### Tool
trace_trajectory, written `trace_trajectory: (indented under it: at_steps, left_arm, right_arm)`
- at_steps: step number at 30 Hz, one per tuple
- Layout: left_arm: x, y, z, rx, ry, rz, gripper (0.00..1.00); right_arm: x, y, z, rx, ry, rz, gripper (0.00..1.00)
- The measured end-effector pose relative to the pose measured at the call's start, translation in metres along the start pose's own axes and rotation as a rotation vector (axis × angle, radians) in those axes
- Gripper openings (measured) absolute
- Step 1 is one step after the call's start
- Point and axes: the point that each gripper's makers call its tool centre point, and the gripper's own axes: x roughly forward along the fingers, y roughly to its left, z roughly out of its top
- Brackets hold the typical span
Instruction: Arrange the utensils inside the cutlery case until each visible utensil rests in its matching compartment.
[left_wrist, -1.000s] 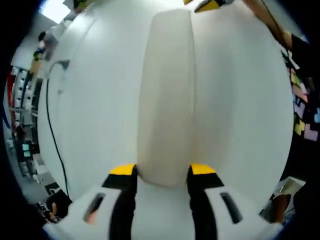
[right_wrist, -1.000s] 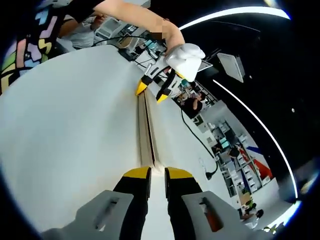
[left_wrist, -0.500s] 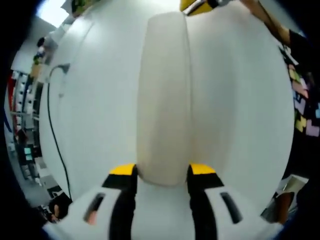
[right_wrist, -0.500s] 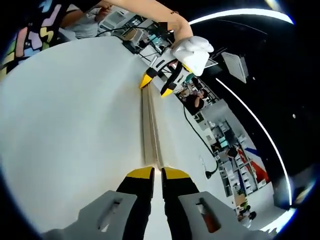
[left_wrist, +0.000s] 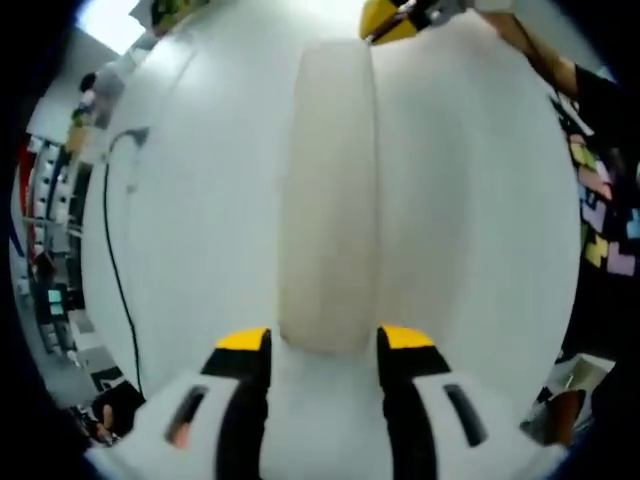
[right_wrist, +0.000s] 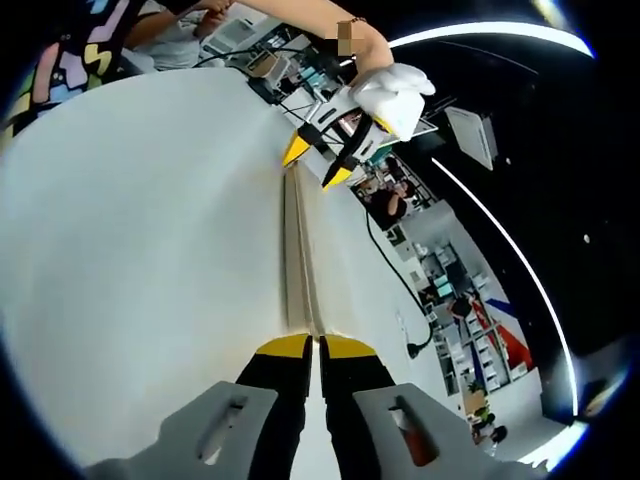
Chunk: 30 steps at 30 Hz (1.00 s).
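Lying flat on a white worktop (left_wrist: 200, 220), a long, closed cream cutlery case (left_wrist: 328, 190) stretches between two handheld grippers. In the left gripper view, the left gripper (left_wrist: 325, 340) has its yellow-tipped jaws spread wide, one on each side of the near end of the case; whether they touch its sides cannot be told. At the far end of the case, near the top of that view, the yellow tips of the right gripper (left_wrist: 385, 18) show just beside the case's corner. In the right gripper view the case (right_wrist: 298, 250) is seen edge-on as a thin pale slab, and the right gripper (right_wrist: 311, 347) has its jaws drawn narrow against the case's near end, seemingly pinching its thin edge. At the far end, the left gripper (right_wrist: 318, 165) is held by a white-gloved hand (right_wrist: 393, 95). A black cable (left_wrist: 108, 250) trails along the worktop's edge.
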Motion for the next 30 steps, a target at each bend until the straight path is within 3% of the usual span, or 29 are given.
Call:
trace_trajectory:
  at_steps: [4,9,17,25,28,30]
  left_arm:
    - [-0.016,0.007,-0.005,-0.012,-0.01,0.032,0.41]
    - [-0.017,0.006,-0.005,-0.038,-0.022,0.026,0.24]
    - [-0.006,0.002,0.007,-0.065,-0.038,-0.006,0.19]
    - [-0.002,0.001,0.01,-0.041,0.001,-0.011,0.15]
    - [0.0,-0.005,0.01,-0.021,0.026,-0.042,0.05]
    - [-0.001,-0.004,0.011,-0.007,0.048,-0.032,0.05]
  right_arm:
    - [0.0,0.001,0.0,0.005,0.004,0.0,0.02]
    - [0.0,0.001,-0.001,0.006,0.004,-0.002,0.02]
    - [0.0,0.001,-0.002,0.015,0.004,-0.002,0.02]
    - [-0.001,-0.001,-0.002,0.035,0.006,0.0,0.02]
    - [-0.001,0.0,0.009,0.209,-0.028,0.041,0.03]
    - [-0.002,-0.013,0.026,0.285,-0.122,0.026,0.0]
